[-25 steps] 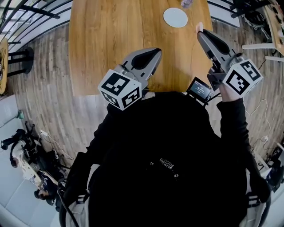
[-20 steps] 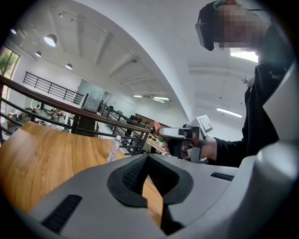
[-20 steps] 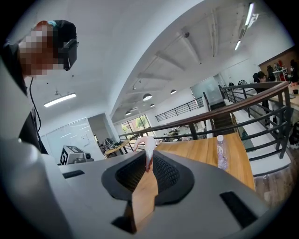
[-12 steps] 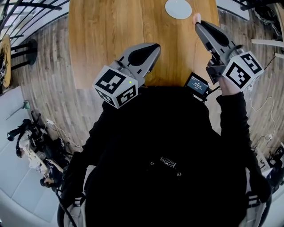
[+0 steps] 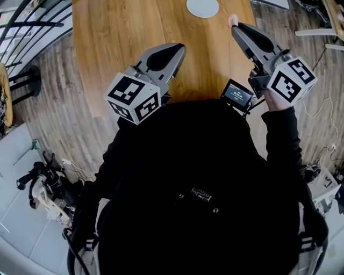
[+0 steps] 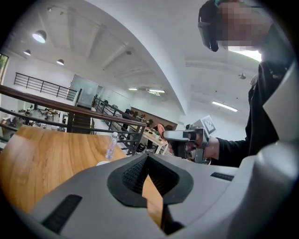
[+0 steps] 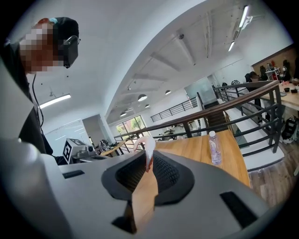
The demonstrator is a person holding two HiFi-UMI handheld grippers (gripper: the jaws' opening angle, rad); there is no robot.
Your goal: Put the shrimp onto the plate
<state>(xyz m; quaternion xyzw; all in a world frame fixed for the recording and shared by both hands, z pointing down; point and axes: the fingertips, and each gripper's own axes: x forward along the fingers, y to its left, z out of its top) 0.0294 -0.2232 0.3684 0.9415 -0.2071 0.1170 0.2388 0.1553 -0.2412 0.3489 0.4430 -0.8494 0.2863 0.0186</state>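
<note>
Right gripper (image 7: 148, 163) has shrimp (image 7: 145, 150)
Fingers (image 7: 164, 173) clenched on it above counter (image 5: 123, 32), apart from plate (image 5: 202, 7); left gripper (image 6: 148, 158) closed, empty.

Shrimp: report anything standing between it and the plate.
Nothing visible does. The right claw holds the shrimp, and only bare table lies between it and the plate. The bottle stands beyond the plate.

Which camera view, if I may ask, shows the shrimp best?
The right gripper view: the shrimp sits close and centred, pinched in the right claw. The head view shows only its pink end; the left gripper view shows it small and distant.
</note>
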